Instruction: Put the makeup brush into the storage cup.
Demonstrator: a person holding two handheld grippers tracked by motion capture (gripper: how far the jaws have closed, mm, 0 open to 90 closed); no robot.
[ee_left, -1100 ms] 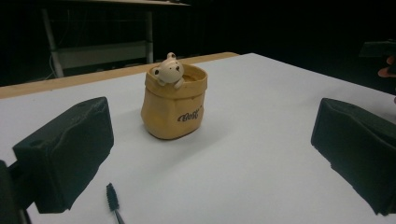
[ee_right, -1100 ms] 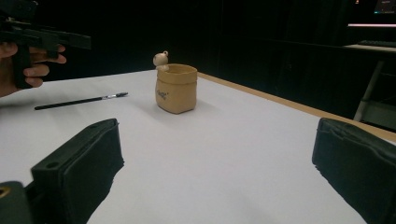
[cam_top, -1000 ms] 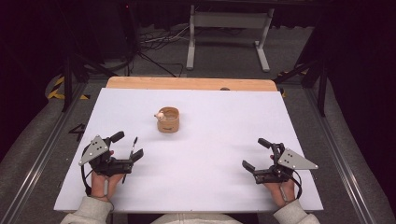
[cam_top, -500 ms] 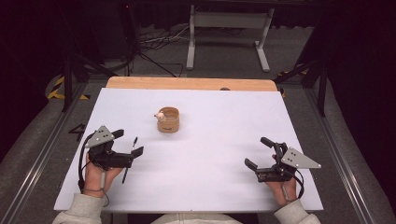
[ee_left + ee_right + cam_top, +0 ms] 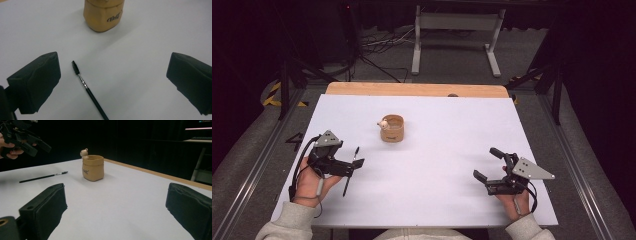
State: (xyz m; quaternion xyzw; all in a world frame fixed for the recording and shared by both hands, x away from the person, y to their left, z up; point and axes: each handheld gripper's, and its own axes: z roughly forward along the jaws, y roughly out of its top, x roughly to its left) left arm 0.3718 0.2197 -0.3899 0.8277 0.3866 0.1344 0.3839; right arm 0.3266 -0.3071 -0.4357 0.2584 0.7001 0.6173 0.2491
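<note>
1. At the bottom of the high view, a person's two hands come in over the near edge of the white table (image 5: 437, 165), each holding a gripper.
2. In the lower left of that view, the left gripper (image 5: 354, 167) hangs just above the table, its jaws spread wide and holding nothing.
3. Between those jaws, in the left gripper view, lies a thin black brush (image 5: 87, 88), flat on the table, its bristled tip pointing up the frame and its handle running off the bottom edge; it sits nearer the jaw on the left of the frame and touches neither.
4. In the lower right of the high view, the right gripper (image 5: 488, 165) rests low by the table's near edge, jaws also wide apart and empty, well away from the brush.
5. Above the middle of the high view stands a small tan cup (image 5: 392, 128), upright, with a small pale figure on its rim, apart from the brush.
</note>
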